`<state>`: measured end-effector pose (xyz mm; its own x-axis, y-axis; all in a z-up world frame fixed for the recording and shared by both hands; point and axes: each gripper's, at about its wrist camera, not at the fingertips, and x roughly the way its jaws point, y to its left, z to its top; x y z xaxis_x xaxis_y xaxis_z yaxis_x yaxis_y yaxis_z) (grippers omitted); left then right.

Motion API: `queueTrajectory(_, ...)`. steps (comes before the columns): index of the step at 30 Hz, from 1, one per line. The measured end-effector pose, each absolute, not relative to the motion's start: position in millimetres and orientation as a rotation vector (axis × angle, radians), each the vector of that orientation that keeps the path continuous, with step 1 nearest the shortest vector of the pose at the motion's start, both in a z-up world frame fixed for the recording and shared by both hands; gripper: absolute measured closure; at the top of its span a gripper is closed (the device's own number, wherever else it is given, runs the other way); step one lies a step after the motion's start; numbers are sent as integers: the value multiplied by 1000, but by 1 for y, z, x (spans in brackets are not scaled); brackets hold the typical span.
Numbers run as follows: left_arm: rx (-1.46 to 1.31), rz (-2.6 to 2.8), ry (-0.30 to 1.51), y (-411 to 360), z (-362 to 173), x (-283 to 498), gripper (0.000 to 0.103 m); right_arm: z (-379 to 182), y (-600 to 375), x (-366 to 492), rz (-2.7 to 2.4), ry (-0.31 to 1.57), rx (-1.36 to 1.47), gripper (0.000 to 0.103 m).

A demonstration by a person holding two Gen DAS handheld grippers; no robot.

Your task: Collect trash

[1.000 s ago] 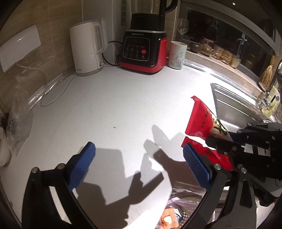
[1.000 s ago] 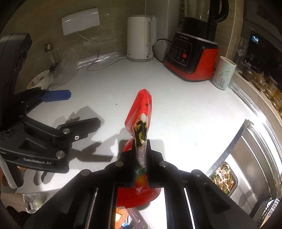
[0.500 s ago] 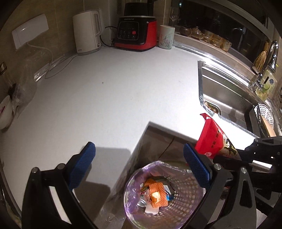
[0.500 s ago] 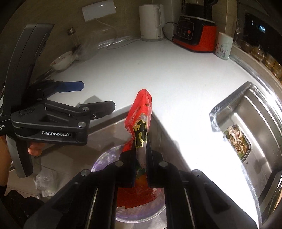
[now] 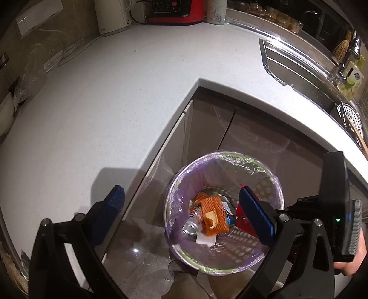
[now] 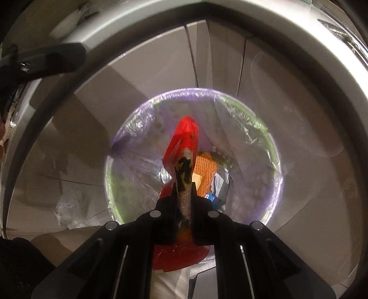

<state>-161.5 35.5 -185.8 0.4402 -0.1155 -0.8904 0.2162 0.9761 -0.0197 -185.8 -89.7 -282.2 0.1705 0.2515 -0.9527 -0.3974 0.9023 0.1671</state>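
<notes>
My right gripper (image 6: 185,195) is shut on a red snack wrapper (image 6: 184,147) and holds it over the mouth of a round trash bin (image 6: 128,142) lined with a purple bag. The bin (image 5: 174,247) stands on the floor below the counter corner and holds an orange foam net (image 5: 212,215), a can (image 5: 191,227) and paper scraps. A bit of the red wrapper (image 5: 241,222) shows in the bin behind my left gripper's right finger. My left gripper (image 5: 181,212) is open and empty, above the bin's left rim.
White L-shaped countertop (image 5: 115,96) with cabinet doors (image 5: 253,133) below it. A white kettle (image 5: 112,16), red blender base (image 5: 177,11) and mug (image 5: 216,11) stand at the back. A sink (image 5: 299,73) lies at right. Tiled floor (image 5: 142,264) lies beside the bin.
Both grippers have moved back off the counter and tilted down over the bin. The right gripper has carried the red wrapper from above the counter to above the bin's mouth.
</notes>
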Motion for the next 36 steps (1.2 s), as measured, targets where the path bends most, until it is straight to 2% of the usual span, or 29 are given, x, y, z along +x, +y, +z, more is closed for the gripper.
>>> queueTrajectory(3, 136, -232, 1101, 36, -185, -165, 8, -307, -85, -185, 416, 1370, -115, 81)
queueTrajectory(4, 142, -241, 1101, 37, -185, -166, 8, -313, -85, -185, 413, 1385, -97, 67)
queueTrajectory(5, 150, -247, 1096, 38, -184, -168, 8, -318, -84, -185, 403, 1392, -87, 48)
queueTrajectory(7, 161, -256, 1092, 38, -182, -169, 8, -324, -80, -186, 380, 1398, -91, 32)
queueTrajectory(9, 162, -268, 1090, 38, -180, -169, 8, -324, -78, -187, 368, 1398, -80, 30)
queueTrajectory(11, 168, -274, 1078, 38, -177, -168, 8, -319, -78, -190, 348, 1386, -67, 23)
queueTrajectory(15, 170, -284, 1041, 40, -161, -170, 8, -291, -91, -191, 279, 1327, -56, 20)
queueTrajectory(18, 146, -286, 991, 44, -135, -174, 8, -249, -104, -198, 200, 1261, -16, 15)
queueTrajectory(23, 118, -265, 855, 50, -68, -192, 8, -146, -122, -223, 94, 1059, 33, 2)
queueTrajectory(29, 63, -238, 744, 60, 6, -218, 8, -38, -118, -267, 40, 830, 34, 2)
queueTrajectory(36, 31, -207, 630, 75, 65, -264, 8, 48, -98, -318, 36, 650, 23, 2)
